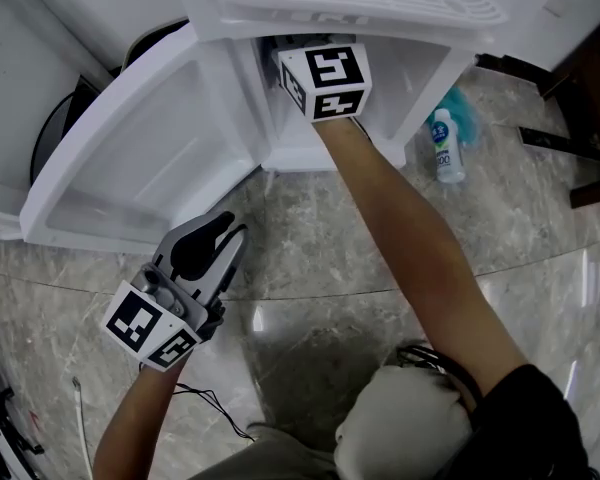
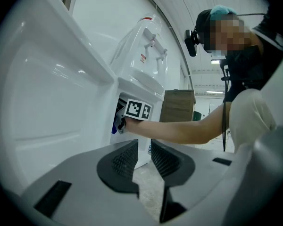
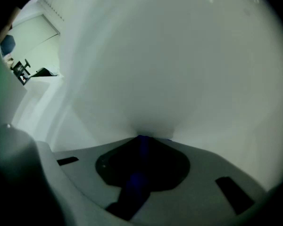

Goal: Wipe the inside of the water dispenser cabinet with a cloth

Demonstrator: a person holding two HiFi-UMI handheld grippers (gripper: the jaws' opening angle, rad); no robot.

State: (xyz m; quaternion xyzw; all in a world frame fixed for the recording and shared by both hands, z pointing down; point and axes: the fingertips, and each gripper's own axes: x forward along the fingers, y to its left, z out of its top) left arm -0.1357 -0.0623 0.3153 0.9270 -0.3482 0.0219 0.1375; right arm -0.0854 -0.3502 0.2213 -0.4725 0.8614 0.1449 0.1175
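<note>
cabinet point(image 1: 420, 88) open, door point(image 1: 150, 158) swung left | right gripper point(image 3: 144, 138) was inside it, clamped on blue cloth point(image 3: 137, 182) at the white wall | left gripper point(image 2: 144, 147) outside, jaws narrowly apart, empty | bottle point(image 1: 446, 146) on floor, label unreadable tbh

Fingers point(image 3: 169, 166) clamp a blue cloth point(image 3: 137, 179) against white cabinet wall point(image 3: 179, 65).
</note>
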